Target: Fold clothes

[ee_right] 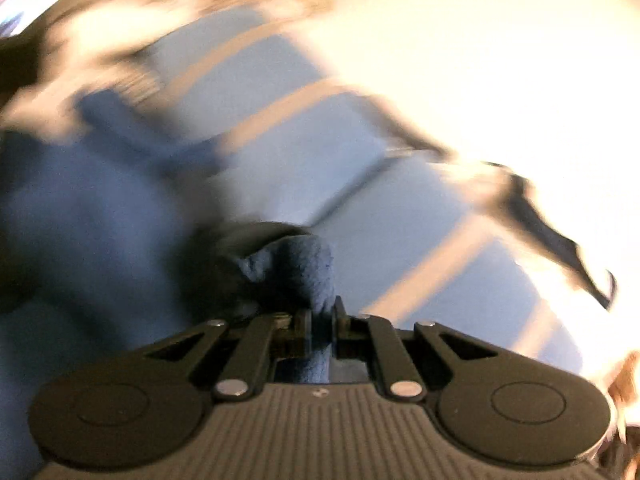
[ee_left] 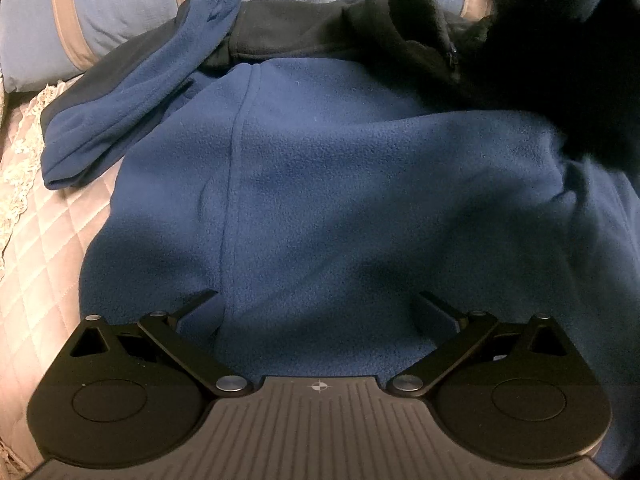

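Observation:
A blue fleece jacket [ee_left: 320, 184] with a black collar [ee_left: 404, 20] lies spread on a quilted bed. One blue sleeve [ee_left: 152, 80] is folded across its upper left. My left gripper [ee_left: 316, 304] is open, its fingers pressed down into the jacket's lower hem area. My right gripper [ee_right: 322, 320] is shut on a bunch of the blue fleece [ee_right: 308, 264], held up in the air. The right wrist view is heavily motion-blurred. A dark lifted part of the jacket [ee_left: 580, 60] hangs at the upper right of the left wrist view.
A beige quilted bedspread [ee_left: 44, 248] with a lace edge [ee_left: 24, 128] lies under the jacket. Blue and beige striped pillows [ee_left: 80, 12] stand at the head of the bed. The same striped bedding [ee_right: 320, 140] and a pale wall [ee_right: 500, 60] show blurred in the right wrist view.

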Action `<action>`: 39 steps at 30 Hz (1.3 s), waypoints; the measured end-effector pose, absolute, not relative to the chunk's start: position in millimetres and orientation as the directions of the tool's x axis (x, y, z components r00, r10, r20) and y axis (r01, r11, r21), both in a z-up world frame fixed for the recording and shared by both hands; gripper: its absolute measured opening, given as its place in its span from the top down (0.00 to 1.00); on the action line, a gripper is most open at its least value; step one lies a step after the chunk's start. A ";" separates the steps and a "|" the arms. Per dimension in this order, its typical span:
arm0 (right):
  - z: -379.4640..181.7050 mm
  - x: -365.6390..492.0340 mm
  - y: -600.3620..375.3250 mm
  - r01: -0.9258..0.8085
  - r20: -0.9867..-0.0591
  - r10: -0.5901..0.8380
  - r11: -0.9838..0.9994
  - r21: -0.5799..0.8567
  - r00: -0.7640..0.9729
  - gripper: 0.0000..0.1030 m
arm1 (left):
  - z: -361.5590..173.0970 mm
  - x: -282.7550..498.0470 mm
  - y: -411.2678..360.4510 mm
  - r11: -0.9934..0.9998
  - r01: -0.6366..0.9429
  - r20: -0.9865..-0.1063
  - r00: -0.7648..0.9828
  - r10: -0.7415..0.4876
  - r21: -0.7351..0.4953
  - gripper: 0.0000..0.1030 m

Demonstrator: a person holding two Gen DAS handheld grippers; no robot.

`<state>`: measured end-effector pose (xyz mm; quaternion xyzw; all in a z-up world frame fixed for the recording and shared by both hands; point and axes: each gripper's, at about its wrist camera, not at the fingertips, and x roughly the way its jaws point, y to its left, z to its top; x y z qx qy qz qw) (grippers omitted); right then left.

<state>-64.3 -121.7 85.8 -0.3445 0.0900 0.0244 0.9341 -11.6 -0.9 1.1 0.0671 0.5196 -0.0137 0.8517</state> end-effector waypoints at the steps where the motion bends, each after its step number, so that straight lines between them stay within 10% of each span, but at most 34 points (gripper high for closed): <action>1: 100.4 -64.0 -136.9 -0.026 -0.126 -0.063 0.798 -0.602 0.990 0.90 | 1.2 -11.5 -0.8 0.991 0.092 -0.887 0.459 0.046 0.099 0.00; 6: 175.4 -63.4 -264.2 0.397 0.011 -0.418 0.853 -0.338 0.908 0.90 | 1.2 -11.0 -1.3 0.991 0.091 -0.887 0.459 0.047 0.099 0.00; 13: 177.4 -99.1 -483.4 0.736 -0.205 -0.758 0.652 -0.184 0.620 0.91 | 1.5 -11.3 -1.6 0.990 0.092 -0.887 0.460 0.049 0.103 0.00; 24: 82.5 -158.5 -593.1 0.866 -0.505 -0.765 0.496 -0.065 0.400 0.89 | -1.3 -10.0 -1.8 0.991 0.080 -0.882 0.469 0.056 0.105 0.00; 28: 69.9 -159.1 -595.1 0.825 -0.552 -0.739 0.545 -0.152 0.386 0.51 | -1.6 -10.8 -2.8 0.992 0.062 -0.876 0.478 0.066 0.109 0.00; 31: 78.8 -164.1 -568.5 0.773 -0.525 -0.743 0.592 -0.228 0.415 0.02 | 1.4 -11.9 -0.4 0.994 0.055 -0.872 0.486 0.055 0.093 0.00; 39: 149.1 -181.2 -471.0 0.538 -0.540 -0.569 0.810 -0.235 0.620 0.00 | 48.4 -27.5 6.1 0.998 0.055 -0.741 0.669 -0.057 -0.028 0.00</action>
